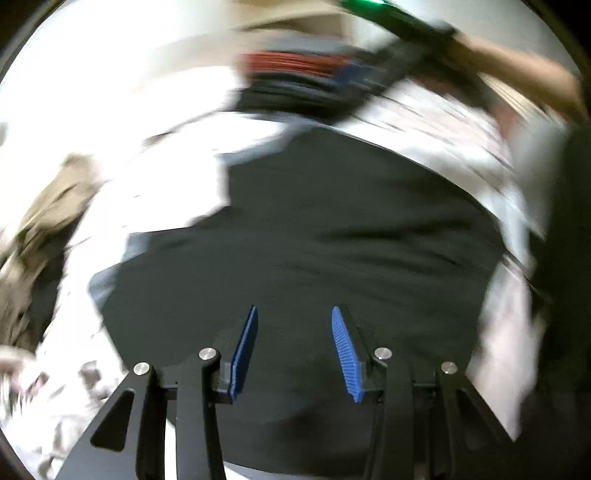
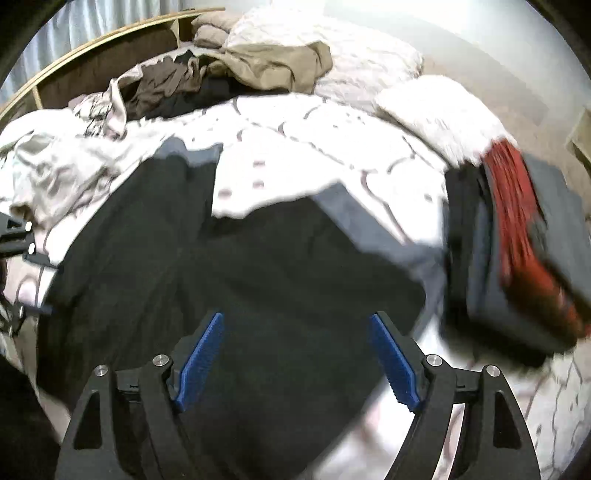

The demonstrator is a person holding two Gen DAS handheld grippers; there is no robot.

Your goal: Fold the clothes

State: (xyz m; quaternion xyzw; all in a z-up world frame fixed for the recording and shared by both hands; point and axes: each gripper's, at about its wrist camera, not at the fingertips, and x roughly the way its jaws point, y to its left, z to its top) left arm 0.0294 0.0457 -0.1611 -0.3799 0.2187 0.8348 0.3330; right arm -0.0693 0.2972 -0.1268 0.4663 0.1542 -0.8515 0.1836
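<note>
In the left wrist view, we see the left tool (image 1: pixel 293 350) with its blue pads (image 1: pixel 345 354) set at a moderate gap and nothing between them, above a dark garment (image 1: pixel 332 229) spread flat on the bed (image 1: pixel 155 92). The frame is motion-blurred. A stack of folded clothes (image 1: pixel 295 81) lies past the garment's far edge, and a beige heap (image 1: pixel 44 221) sits toward the bed's left side. The right tool (image 1: pixel 413 26) appears at upper right, too blurred to read. In the right wrist view, we see the right tool (image 2: pixel 295 358) with jaws spread wide and empty over the same dark garment (image 2: pixel 240 277), which lies across the patterned bed cover (image 2: pixel 314 147). The folded stack (image 2: pixel 517 251), with a red layer, rests near the bed's right edge. Loose unfolded clothes (image 2: pixel 258 59) are piled along the far edge beside the headboard (image 2: pixel 92 51).
</note>
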